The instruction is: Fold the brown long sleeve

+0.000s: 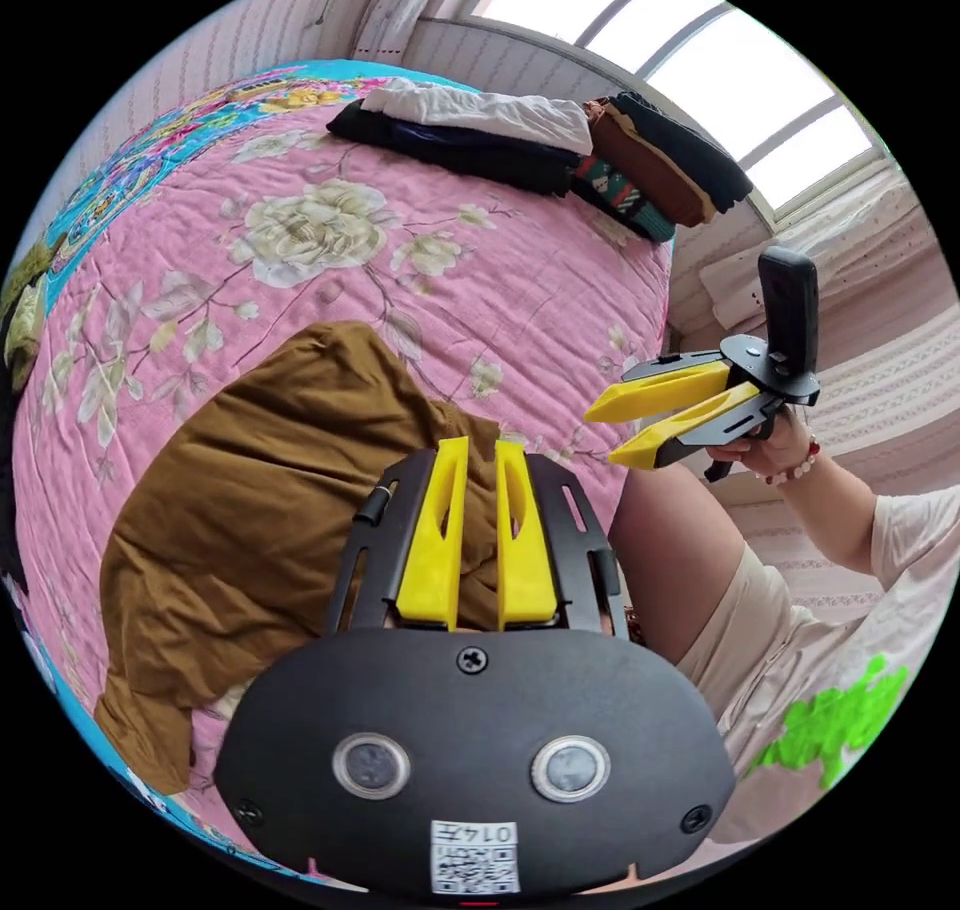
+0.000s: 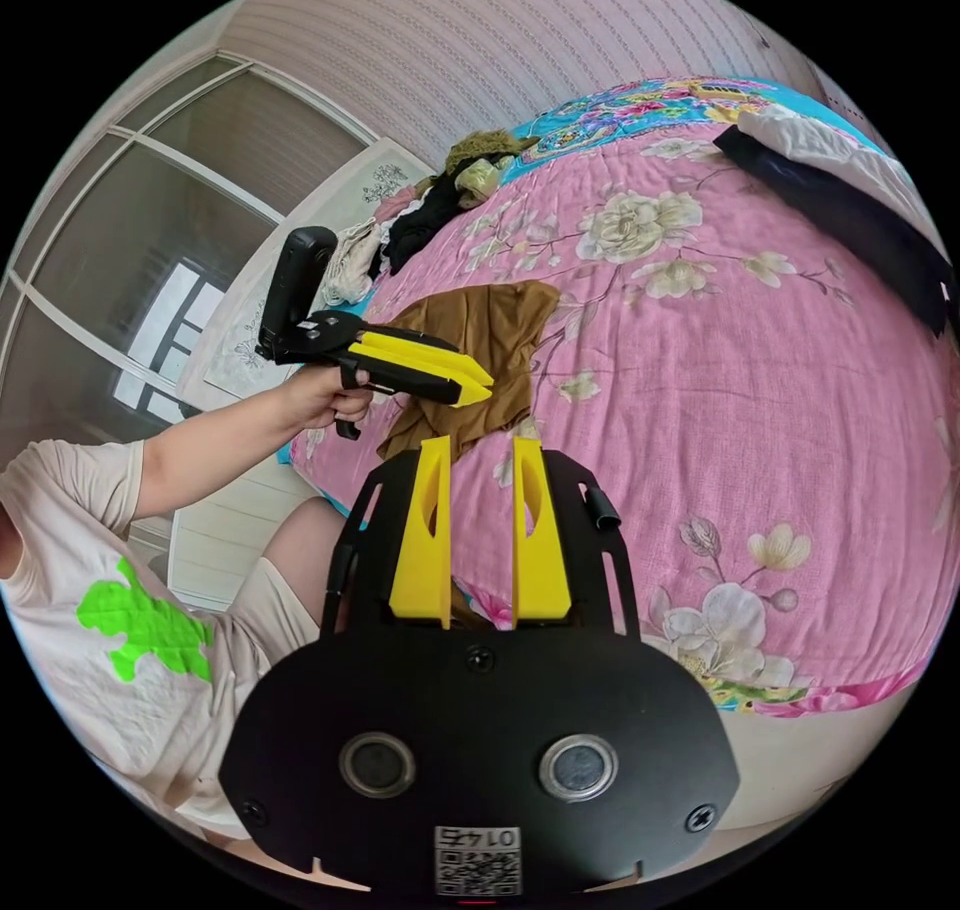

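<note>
The brown long sleeve [image 1: 250,510] lies crumpled on the pink floral quilt [image 1: 500,290], near the bed's edge by the person's leg. My left gripper [image 1: 482,445] hovers over its right part with only a narrow gap between the jaws and nothing in them. In the right gripper view the left gripper [image 2: 478,391] hangs in the air just in front of the brown long sleeve [image 2: 490,330]. My right gripper [image 2: 482,440] is open and empty, off the bed's edge. It also appears in the left gripper view, where the right gripper [image 1: 602,437] is held up beside the bed.
Folded clothes [image 1: 480,130] and a striped stack [image 1: 650,170] sit at the quilt's far edge under the window. A dark garment [image 2: 850,200] and a loose heap of clothes [image 2: 440,200] lie on other parts of the bed. The person's knee [image 1: 680,550] touches the bedside.
</note>
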